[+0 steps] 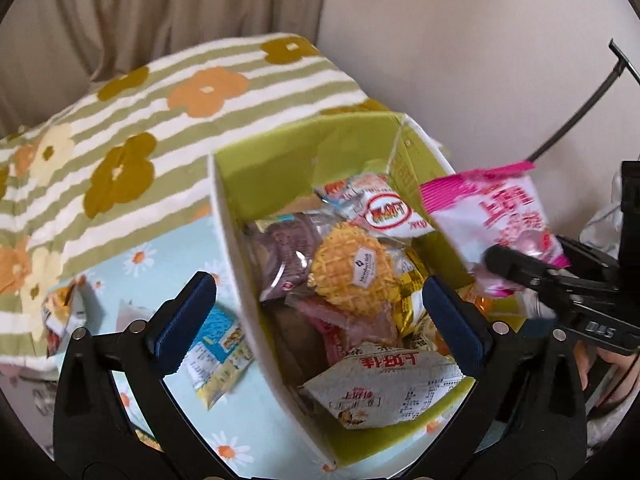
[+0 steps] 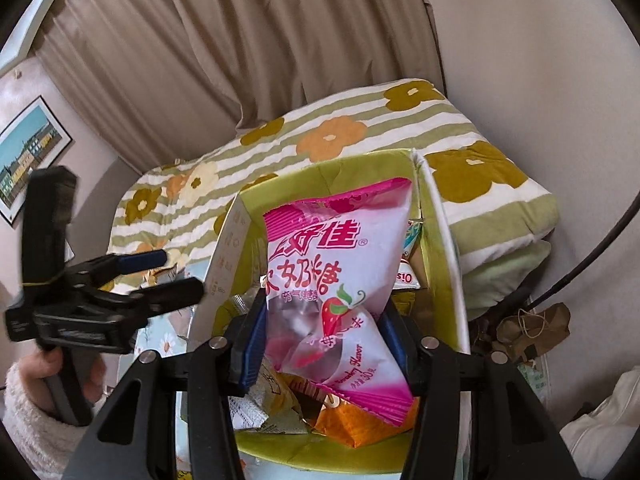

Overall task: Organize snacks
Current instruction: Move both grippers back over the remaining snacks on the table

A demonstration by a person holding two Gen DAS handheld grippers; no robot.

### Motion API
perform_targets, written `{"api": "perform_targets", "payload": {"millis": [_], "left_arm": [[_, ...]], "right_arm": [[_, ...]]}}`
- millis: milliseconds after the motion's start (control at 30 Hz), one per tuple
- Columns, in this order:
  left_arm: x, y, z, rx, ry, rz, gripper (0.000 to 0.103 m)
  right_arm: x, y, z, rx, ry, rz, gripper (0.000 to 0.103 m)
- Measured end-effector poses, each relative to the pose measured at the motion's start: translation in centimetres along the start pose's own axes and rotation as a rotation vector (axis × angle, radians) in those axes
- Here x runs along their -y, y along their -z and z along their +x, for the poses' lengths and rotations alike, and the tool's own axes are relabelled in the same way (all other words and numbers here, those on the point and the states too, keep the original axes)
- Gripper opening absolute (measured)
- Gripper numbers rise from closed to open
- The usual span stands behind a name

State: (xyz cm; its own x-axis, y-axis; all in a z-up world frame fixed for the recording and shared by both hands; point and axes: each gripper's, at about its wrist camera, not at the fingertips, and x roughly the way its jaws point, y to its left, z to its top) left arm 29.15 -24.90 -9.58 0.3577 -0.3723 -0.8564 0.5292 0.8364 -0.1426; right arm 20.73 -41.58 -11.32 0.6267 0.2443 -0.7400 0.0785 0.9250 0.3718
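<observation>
The right gripper clenched the pink candy bag directly above the green box, while the left gripper hung released beside it.

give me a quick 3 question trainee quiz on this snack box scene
1. True or false: the left gripper holds a snack.
2. Which gripper grips the pink candy bag? A) left B) right
3. Fill in: the pink candy bag hangs above the green ____.

Key:
1. False; it is open and empty.
2. B; the right gripper is shut on the bag.
3. box, already holding a waffle and other packets.
</observation>
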Motion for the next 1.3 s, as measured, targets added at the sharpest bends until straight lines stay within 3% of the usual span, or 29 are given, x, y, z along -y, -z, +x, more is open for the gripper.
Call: {"api": "perform_targets", "payload": {"millis": [133,167,267,400,533,800,1133,1300], "left_arm": [[-0.8,0.0,-0.7,0.007,-0.007,-0.018,0.102],[-0.9,0.1,-0.8,0.008,-0.013,-0.021,0.102],[-1.3,0.4,-0.9,0.003,-0.011,-0.032,0.102],[-1.5,1.2,-1.0,0.004,-0.010,-0.046,0.102],[-2.3,2.3,-2.0,0.019,-0.022,-0.082,0.102],[-4.9,6.6,-6.2,0.093,-0.082,-0.213,0.102],[-9.3,13.6,-12.6,0.182,-0.251,-0.414,0.102],[-11.9,17.3,-14.4,0.196,-0.317,-0.517,0.102]], "right_arm": [[0.3,-0.5,1.7,-0.019,0.002,0.014,0.049],[0.3,-0.5,2.1,-0.022,0.003,0.010,0.053],[0.2,-0.7,2.3,0.007,-0.004,-0.007,0.103],[-0.7,-0.1,0.8,0.048,0.063,-0.106,0.103],[-0.6,0.9,-0.4,0.019,0.099,-0.134,0.103],[-1.6,1.2,-3.4,0.044,0.073,-0.192,0.103],[-8.0,0.8,-4.4,0.112,-0.094,-0.359,0.103],[-12.2,1.4,-3.0,0.097,-0.184,-0.433,0.103]]}}
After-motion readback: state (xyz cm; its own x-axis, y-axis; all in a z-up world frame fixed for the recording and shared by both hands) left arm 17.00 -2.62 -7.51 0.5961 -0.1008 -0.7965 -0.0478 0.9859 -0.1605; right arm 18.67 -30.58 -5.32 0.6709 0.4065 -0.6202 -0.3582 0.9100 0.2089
